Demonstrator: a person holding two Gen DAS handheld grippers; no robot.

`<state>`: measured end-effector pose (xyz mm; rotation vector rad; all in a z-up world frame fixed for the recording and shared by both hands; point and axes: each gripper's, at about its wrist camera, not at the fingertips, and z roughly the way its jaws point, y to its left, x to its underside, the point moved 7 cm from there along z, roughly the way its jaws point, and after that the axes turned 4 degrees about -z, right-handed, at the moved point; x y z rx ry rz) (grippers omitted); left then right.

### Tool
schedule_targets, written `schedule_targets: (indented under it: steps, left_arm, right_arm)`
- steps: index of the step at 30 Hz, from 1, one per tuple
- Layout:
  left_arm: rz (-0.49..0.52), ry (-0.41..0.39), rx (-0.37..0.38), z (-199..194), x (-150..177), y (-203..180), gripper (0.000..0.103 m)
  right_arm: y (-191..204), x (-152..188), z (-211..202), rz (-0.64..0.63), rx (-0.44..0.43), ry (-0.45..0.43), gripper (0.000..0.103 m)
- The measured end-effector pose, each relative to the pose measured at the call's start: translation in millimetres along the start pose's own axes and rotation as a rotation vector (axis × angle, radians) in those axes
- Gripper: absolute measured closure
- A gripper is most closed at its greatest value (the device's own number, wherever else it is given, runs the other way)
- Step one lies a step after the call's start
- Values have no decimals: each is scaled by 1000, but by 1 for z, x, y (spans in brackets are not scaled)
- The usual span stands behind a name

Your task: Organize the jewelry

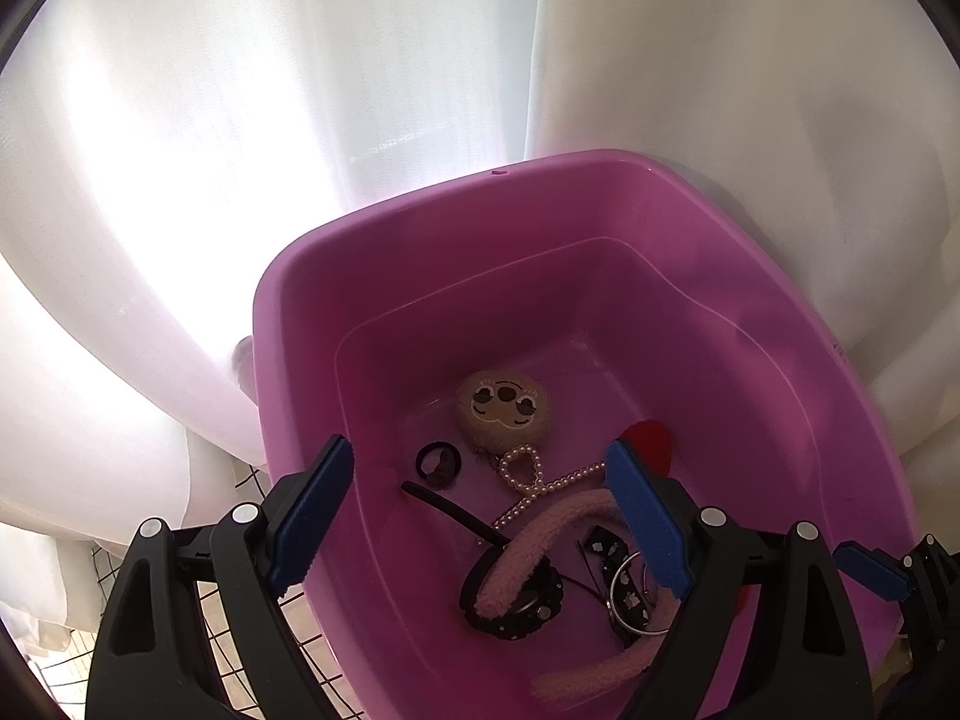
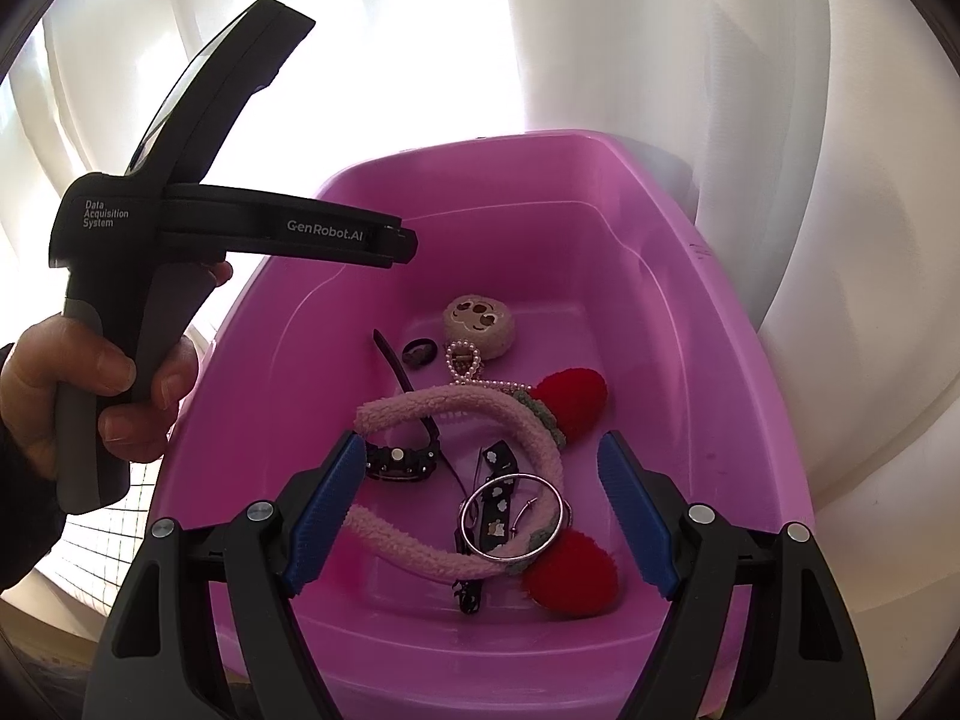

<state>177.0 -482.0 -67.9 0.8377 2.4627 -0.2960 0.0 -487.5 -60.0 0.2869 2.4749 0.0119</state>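
Observation:
A pink plastic tub (image 1: 384, 213) (image 2: 420, 159) holds the jewelry. Inside lie a fuzzy pink headband (image 1: 540, 534) (image 2: 420, 405) with red pompoms (image 2: 573, 396), a black watch (image 1: 516, 612) (image 2: 399, 459), a pearl necklace (image 1: 528, 468) (image 2: 462, 357), a silver bangle (image 2: 510, 476), a black hair tie (image 1: 444, 471) and a round plush face charm (image 1: 504, 414) (image 2: 480, 324). My left gripper (image 1: 480, 510) hangs open over the tub's near left part and holds nothing. My right gripper (image 2: 483, 516) stands open above the bangle and headband, apart from them.
White curtains (image 1: 300, 120) hang close behind the tub. A black wire grid (image 1: 312, 648) lies under the tub at the lower left. A person's hand (image 2: 90, 384) grips the left tool's housing (image 2: 240, 228). One blue pad of the right gripper (image 1: 870, 564) shows at the tub's right.

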Motion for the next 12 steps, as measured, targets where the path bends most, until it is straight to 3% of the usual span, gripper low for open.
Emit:
schedule_targets:
  steps: [12]
  left_arm:
    - [-3, 16, -27, 3, 0, 0, 16]
  right_arm:
    - [-1, 0, 2, 1, -5, -2, 27]
